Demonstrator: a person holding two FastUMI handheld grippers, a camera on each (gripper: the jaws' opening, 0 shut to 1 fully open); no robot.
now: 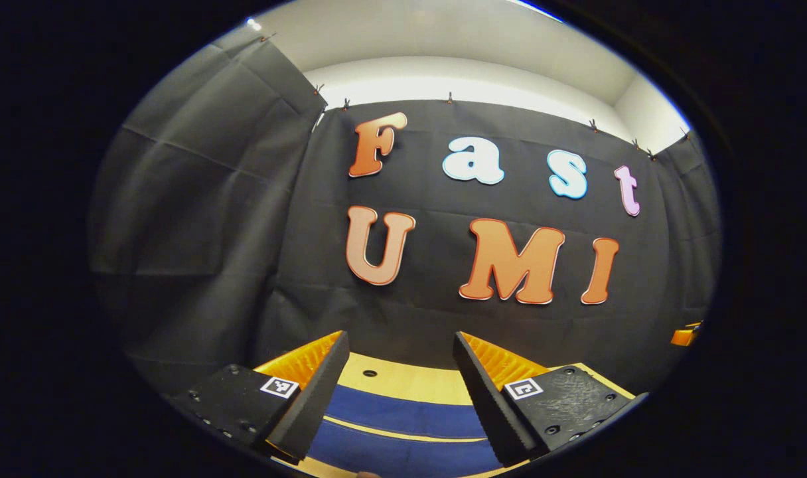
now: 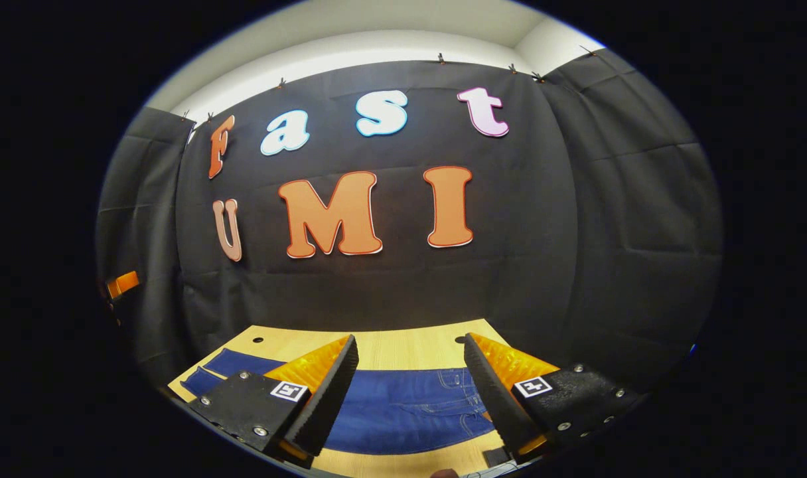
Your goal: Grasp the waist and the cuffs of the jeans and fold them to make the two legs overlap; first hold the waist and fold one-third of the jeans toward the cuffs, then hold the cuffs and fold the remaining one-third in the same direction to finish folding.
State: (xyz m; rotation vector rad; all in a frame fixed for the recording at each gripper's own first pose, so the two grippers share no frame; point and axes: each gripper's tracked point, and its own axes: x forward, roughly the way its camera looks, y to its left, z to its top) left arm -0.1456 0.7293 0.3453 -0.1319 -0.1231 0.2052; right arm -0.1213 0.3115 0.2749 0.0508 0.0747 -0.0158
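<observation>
Jeans (image 2: 403,408) lay flat, unfolded, on the tabletop (image 2: 403,348), legs apart. Left tongs (image 1: 400,398) and right tongs (image 2: 410,398) hovered above the jeans, spread wide, gripping nothing, probably readied for waist and cuffs.

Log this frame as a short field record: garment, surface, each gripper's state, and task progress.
garment: blue jeans lying flat, legs side by side and apart, not yet overlapped
waist end: pockets and stitching seen between the right gripper's jaws in the right gripper view
surface: light wooden table with small round holes
left gripper: jaws open, above the two legs, holding nothing
right gripper: jaws open, above the waist area, holding nothing
contact: cannot tell height above the cloth; no grasp seen
progress: no fold made yet
</observation>
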